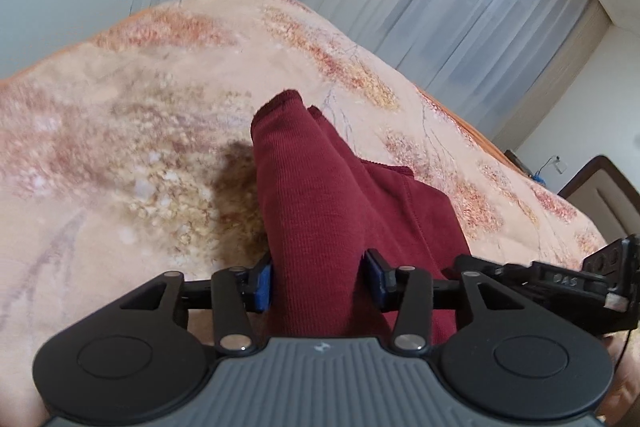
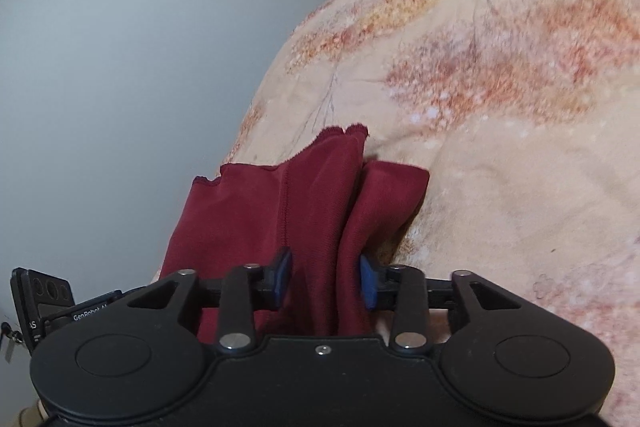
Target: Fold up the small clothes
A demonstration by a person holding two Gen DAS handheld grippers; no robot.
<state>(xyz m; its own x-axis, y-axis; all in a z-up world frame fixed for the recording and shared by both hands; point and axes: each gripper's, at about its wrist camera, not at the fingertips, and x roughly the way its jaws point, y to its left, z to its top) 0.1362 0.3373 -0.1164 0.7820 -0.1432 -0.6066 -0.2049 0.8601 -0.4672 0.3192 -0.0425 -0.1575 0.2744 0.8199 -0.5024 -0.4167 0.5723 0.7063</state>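
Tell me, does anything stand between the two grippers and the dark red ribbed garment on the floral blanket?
Nothing visible does. The dark red ribbed garment already lies between the blue pads of the left gripper and of the right gripper, on the peach floral blanket.

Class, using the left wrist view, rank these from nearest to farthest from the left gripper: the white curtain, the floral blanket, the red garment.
1. red garment, between the left gripper fingers.
2. floral blanket, beneath and beyond.
3. white curtain, upper right, behind the bed.

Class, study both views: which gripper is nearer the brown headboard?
Right, probably. The right gripper sits on the headboard's side of the red garment; the left gripper straddles the garment farther from it.
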